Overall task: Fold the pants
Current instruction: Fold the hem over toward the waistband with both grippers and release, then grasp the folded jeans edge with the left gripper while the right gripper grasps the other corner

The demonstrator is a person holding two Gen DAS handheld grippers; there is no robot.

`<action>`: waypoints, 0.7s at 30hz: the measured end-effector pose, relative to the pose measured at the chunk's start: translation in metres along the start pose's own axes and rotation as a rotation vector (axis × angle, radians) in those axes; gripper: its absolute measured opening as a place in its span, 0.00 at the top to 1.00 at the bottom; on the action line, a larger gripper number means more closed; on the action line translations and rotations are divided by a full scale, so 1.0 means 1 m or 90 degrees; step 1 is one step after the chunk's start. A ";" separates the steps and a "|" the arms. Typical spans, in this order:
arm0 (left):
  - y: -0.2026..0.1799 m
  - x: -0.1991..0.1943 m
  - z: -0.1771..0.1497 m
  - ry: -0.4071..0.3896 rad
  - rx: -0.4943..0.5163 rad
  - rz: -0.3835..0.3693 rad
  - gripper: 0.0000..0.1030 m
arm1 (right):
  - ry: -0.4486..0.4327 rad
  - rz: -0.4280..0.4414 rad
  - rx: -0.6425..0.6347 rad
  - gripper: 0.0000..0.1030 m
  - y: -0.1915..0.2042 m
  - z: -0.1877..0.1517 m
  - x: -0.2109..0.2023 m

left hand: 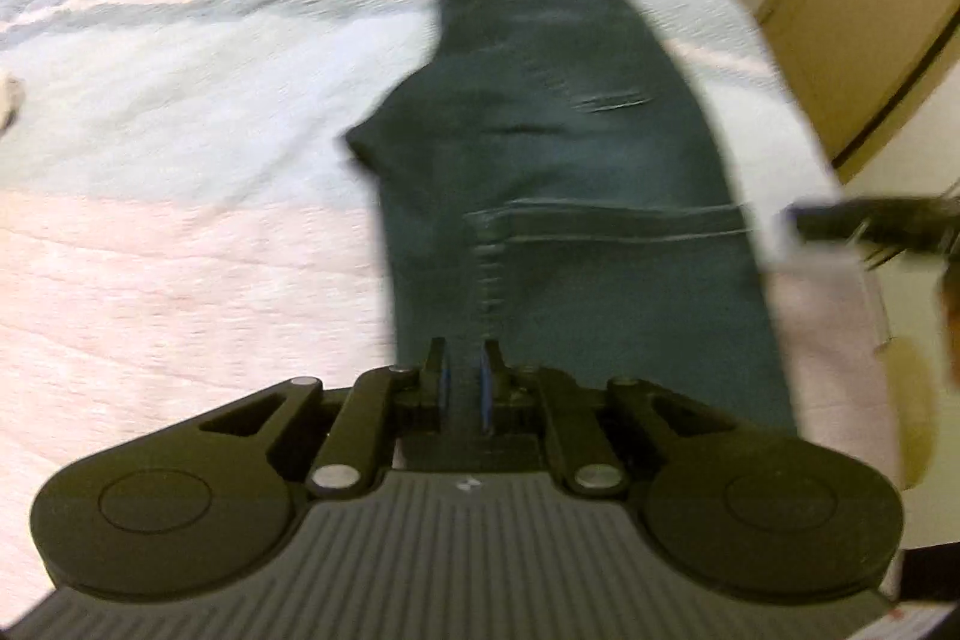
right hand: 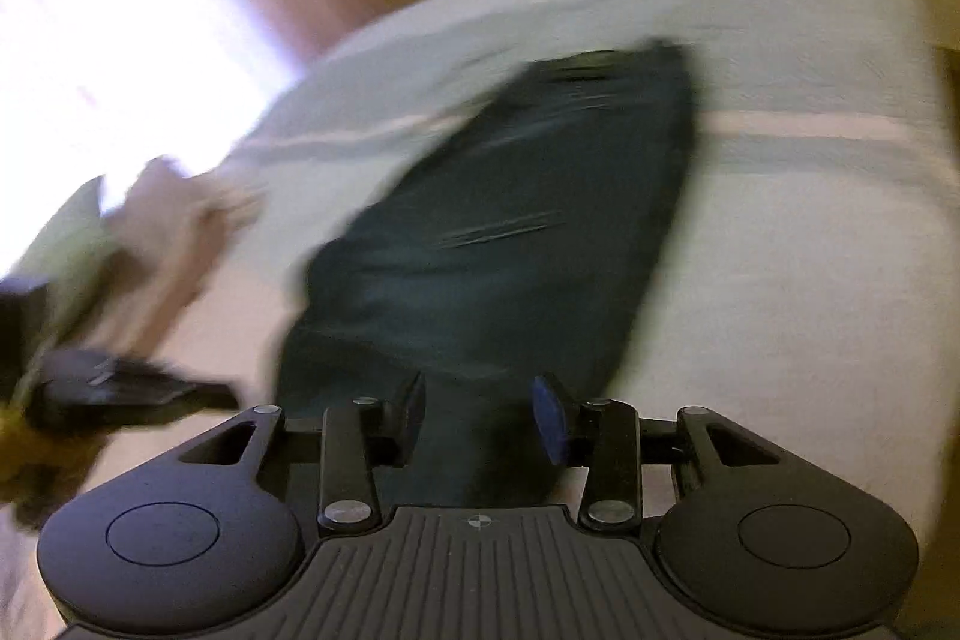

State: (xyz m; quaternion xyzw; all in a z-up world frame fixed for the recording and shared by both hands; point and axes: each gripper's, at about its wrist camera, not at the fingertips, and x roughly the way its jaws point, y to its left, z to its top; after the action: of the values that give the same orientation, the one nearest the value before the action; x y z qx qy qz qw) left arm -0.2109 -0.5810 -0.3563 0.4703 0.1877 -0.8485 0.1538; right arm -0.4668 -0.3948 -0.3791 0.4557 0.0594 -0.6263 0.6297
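Note:
Dark blue denim pants (left hand: 558, 148) lie lengthwise on the bed, doubled leg on leg, with the waist at the far end. My left gripper (left hand: 465, 376) is at their near end, its blue pads shut on a strip of the denim. In the right wrist view the pants (right hand: 510, 220) stretch away from my right gripper (right hand: 480, 409), which stands open with its fingers spread over the near end of the cloth. Both views are motion-blurred. The right gripper's tip (left hand: 804, 220) shows at the right edge of the left wrist view.
The bed is covered by a pale quilt (left hand: 180, 130) with blue and pink bands. A wooden door or cabinet (left hand: 852, 10) stands past the bed's right side. A bright curtained window (right hand: 90, 10) is at the left in the right wrist view.

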 end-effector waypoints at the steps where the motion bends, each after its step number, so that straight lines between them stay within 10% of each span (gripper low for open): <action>1: -0.007 0.004 0.000 0.000 0.007 -0.015 0.93 | 0.020 0.031 -0.020 0.64 0.008 -0.003 0.007; 7: -0.017 0.064 -0.006 0.045 0.014 -0.025 0.90 | 0.083 0.060 0.048 0.65 -0.031 -0.006 0.062; 12: -0.011 0.019 -0.020 0.033 0.014 0.021 0.90 | 0.099 0.052 0.005 0.63 -0.018 -0.004 0.041; 17: -0.010 -0.041 -0.077 0.033 0.016 0.034 0.90 | 0.169 0.160 -0.052 0.59 0.028 -0.050 0.019; 21: -0.017 -0.044 -0.132 0.072 0.045 0.069 0.90 | 0.180 0.063 -0.004 0.59 0.022 -0.092 0.014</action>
State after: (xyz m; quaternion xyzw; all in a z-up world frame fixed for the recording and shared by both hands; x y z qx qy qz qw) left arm -0.0984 -0.5010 -0.3794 0.5319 0.1400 -0.8173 0.1718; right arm -0.3997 -0.3501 -0.4305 0.5398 0.1266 -0.5242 0.6463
